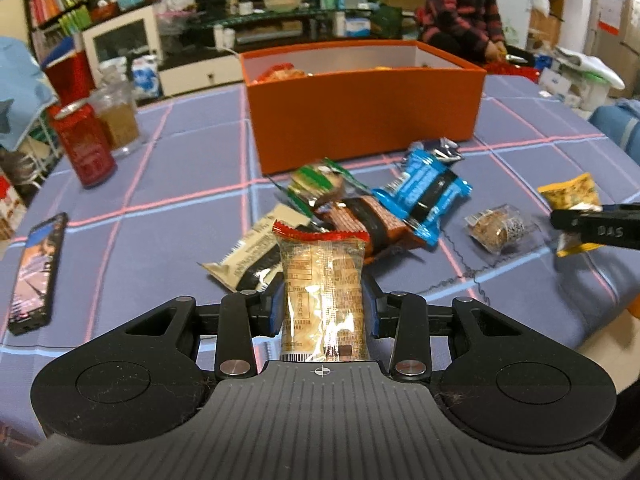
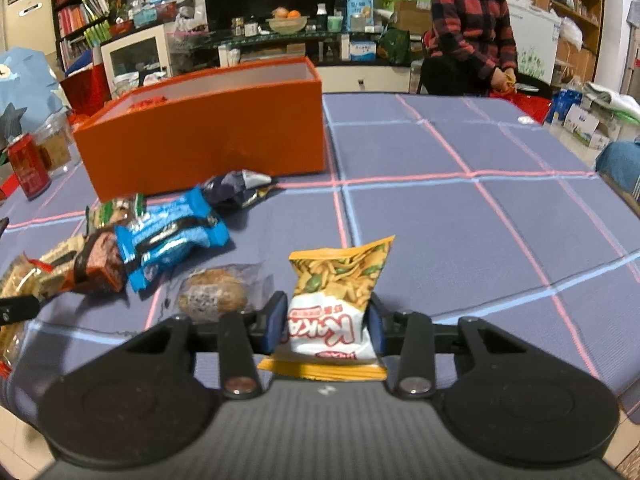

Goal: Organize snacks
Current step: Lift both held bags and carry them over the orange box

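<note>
My left gripper [image 1: 324,296] is shut on a clear cracker packet [image 1: 322,264] with a red top seal, held upright just above the snack pile. The pile holds a blue packet [image 1: 424,196], a green one [image 1: 320,180], an orange-brown bar [image 1: 360,220] and a beige bar [image 1: 248,252]. A wrapped round cookie [image 2: 212,292] lies to the left of my right gripper [image 2: 328,320], which is shut on a yellow chips bag [image 2: 340,276] low over the checked cloth. The open orange box [image 1: 360,120] stands behind the pile with some snacks inside.
A red can [image 1: 84,144] and a glass jar [image 1: 118,116] stand at the far left, and a phone [image 1: 38,272] lies near the left table edge. A person in a plaid jacket [image 2: 472,28] sits beyond the table. Bare cloth [image 2: 480,220] stretches right of the box.
</note>
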{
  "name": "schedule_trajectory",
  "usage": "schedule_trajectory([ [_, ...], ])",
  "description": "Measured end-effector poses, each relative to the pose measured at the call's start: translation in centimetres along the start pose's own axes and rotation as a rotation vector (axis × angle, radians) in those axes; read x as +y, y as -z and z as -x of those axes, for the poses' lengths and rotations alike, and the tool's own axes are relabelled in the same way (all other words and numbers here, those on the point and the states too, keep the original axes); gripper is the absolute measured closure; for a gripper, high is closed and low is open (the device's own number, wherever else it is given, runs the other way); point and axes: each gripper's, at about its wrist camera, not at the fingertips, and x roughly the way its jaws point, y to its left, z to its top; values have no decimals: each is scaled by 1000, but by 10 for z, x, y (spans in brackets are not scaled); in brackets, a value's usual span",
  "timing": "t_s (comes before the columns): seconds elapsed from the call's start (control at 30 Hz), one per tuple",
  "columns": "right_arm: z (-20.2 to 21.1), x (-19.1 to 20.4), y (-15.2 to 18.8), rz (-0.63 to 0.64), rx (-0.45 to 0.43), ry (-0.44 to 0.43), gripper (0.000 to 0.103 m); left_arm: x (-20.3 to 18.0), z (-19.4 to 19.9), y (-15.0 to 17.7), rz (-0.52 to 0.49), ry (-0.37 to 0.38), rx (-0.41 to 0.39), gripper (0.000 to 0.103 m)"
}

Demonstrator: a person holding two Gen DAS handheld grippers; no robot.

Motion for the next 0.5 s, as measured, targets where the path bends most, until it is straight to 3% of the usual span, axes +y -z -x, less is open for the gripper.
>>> schedule_trajectory([
  [0.27, 28, -3, -15, 6, -97, -17, 63, 0, 14, -4, 18, 16, -42, 103],
  [0.5, 51, 1, -38, 11, -147, -105, 63, 8, 31, -27, 101, 68, -103, 103],
])
